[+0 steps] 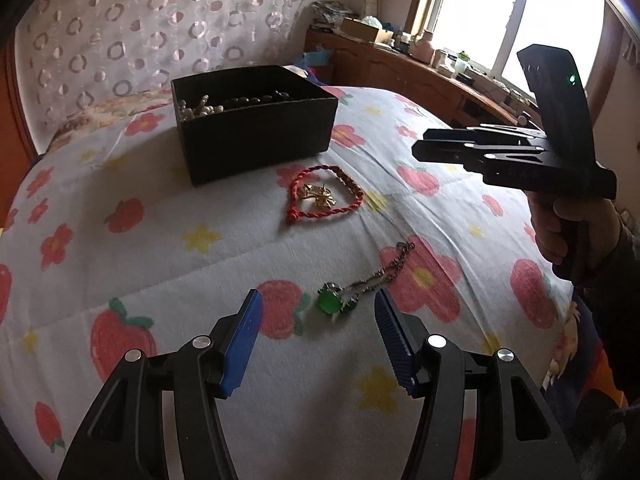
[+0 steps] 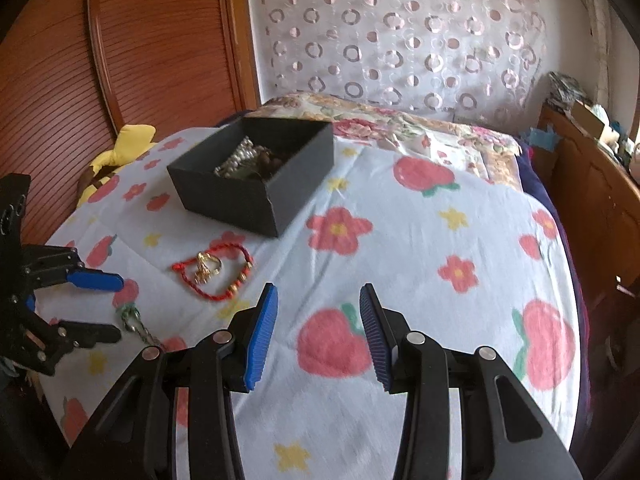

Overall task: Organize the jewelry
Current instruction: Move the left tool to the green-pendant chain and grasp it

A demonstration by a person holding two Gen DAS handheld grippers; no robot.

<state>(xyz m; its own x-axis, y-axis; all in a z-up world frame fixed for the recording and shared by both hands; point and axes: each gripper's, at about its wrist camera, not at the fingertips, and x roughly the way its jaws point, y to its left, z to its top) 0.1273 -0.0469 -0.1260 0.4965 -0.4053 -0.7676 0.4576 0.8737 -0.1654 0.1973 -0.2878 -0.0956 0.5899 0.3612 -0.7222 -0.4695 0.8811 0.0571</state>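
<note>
A black open box [image 1: 256,120] holding pearls and dark beads sits on the flowered quilt; it also shows in the right wrist view [image 2: 256,176]. A red cord bracelet [image 1: 325,196] with a gold brooch [image 1: 318,195] inside its loop lies in front of the box, and also shows in the right wrist view [image 2: 216,276]. A green-stone pendant on a chain [image 1: 334,303] lies just ahead of my open left gripper [image 1: 318,310], between its fingertips. My right gripper [image 2: 318,302] is open and empty, held above the quilt to the right of the jewelry.
The flowered quilt [image 1: 160,248] covers the bed. A wooden dresser [image 1: 420,68] with clutter stands along the window side. A wooden headboard [image 2: 140,40] and a yellow soft toy [image 2: 120,148] are at the far left of the right wrist view.
</note>
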